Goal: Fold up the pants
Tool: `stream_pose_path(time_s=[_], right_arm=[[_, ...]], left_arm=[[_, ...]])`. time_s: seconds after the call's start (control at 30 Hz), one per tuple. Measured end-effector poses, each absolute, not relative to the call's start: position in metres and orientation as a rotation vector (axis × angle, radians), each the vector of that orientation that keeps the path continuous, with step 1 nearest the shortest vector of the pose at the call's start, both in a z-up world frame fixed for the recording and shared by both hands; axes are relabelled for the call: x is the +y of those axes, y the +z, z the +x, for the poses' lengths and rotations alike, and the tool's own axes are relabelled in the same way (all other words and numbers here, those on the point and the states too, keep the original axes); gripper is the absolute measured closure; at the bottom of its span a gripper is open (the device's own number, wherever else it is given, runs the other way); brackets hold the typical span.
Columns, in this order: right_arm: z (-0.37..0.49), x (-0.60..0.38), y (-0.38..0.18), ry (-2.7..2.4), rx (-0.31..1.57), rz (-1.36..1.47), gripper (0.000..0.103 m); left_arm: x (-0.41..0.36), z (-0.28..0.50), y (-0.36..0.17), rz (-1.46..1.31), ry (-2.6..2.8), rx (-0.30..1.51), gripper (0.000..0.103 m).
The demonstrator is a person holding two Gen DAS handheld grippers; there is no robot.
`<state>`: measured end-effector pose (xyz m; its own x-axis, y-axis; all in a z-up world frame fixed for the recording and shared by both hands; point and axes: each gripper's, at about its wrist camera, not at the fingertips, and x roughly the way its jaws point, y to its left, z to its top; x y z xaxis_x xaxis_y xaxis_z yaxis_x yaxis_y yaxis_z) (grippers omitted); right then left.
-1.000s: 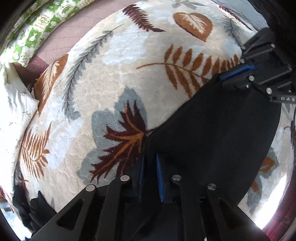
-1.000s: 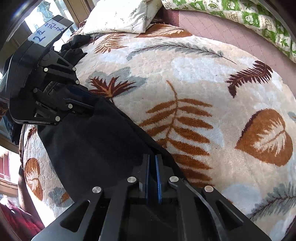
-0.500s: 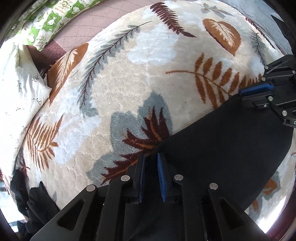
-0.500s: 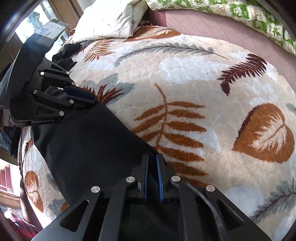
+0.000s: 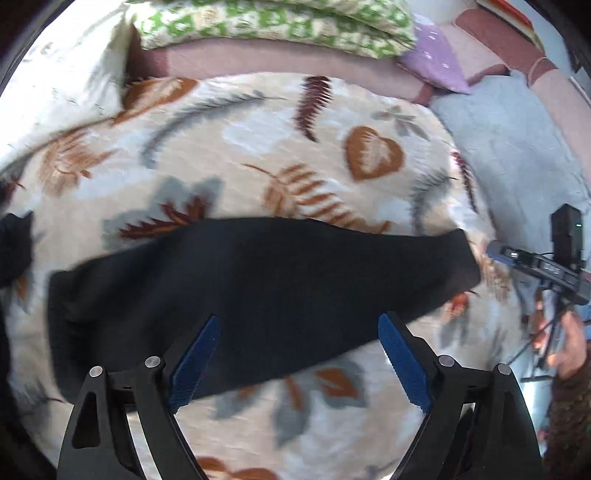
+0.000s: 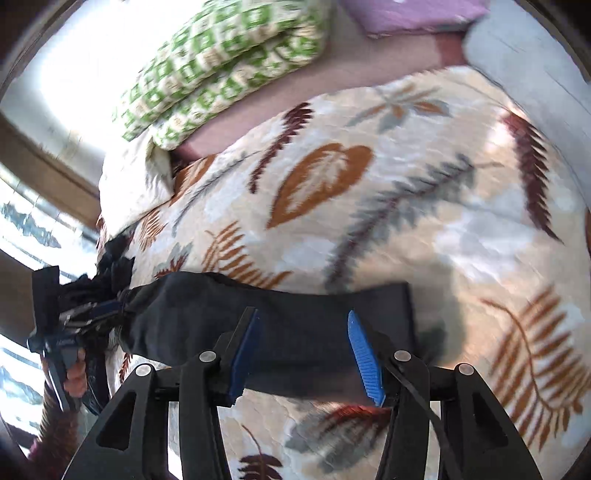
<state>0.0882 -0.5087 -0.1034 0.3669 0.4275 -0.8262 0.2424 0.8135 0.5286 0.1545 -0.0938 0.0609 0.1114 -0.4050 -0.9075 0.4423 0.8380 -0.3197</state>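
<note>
So the black pants (image 5: 258,288) are lying flat in a folded band across a fluffy blanket (image 5: 258,155) with a leaf print in rust, grey and dark red. The blanket covers a bed, and the pants sit toward its near edge, running left to right in both wrist views.

The left gripper (image 5: 299,363) is up above the pants with its jaws opening, already spread wide. The blue pads (image 5: 192,365) hang over the fabric, not pinching anything. The right gripper (image 6: 303,356) is also opening, about halfway, and its blue pads are likewise clear of the cloth; the pants just lie underneath between them, not held.

From the left view, the right gripper shows at the far right edge, beside the end of the pants, with a hand (image 5: 570,343) below it. From the right view, the left gripper is at the left end of the pants, next to a dark heap of clothes (image 6: 114,266).

At the back there's a green-and-white patterned pillow (image 5: 277,22), a white pillow (image 6: 125,184), a purple cushion (image 5: 436,62) and a grey blanket (image 5: 517,140). Both views are a bit motion-blurred.
</note>
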Motion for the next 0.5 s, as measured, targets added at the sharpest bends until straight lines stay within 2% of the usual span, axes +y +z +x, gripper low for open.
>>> stream_pose_path(time_s=[0.17, 0.27, 0.5], right_arm=[[0.047, -0.560, -0.123, 0.062, 1.212, 0.807, 0.051], [0.036, -0.569, -0.131, 0.068, 1.207, 0.847, 0.051], [0.037, -0.576, -0.147, 0.101, 1.204, 0.919, 0.051]], left_arm=[[-0.181, 0.107, 0.018, -0.173, -0.663, 1.442, 0.016], [-0.206, 0.102, -0.016, -0.331, -0.613, 1.533, 0.023], [-0.209, 0.100, -0.071, -0.683, -0.383, 1.579, 0.025]])
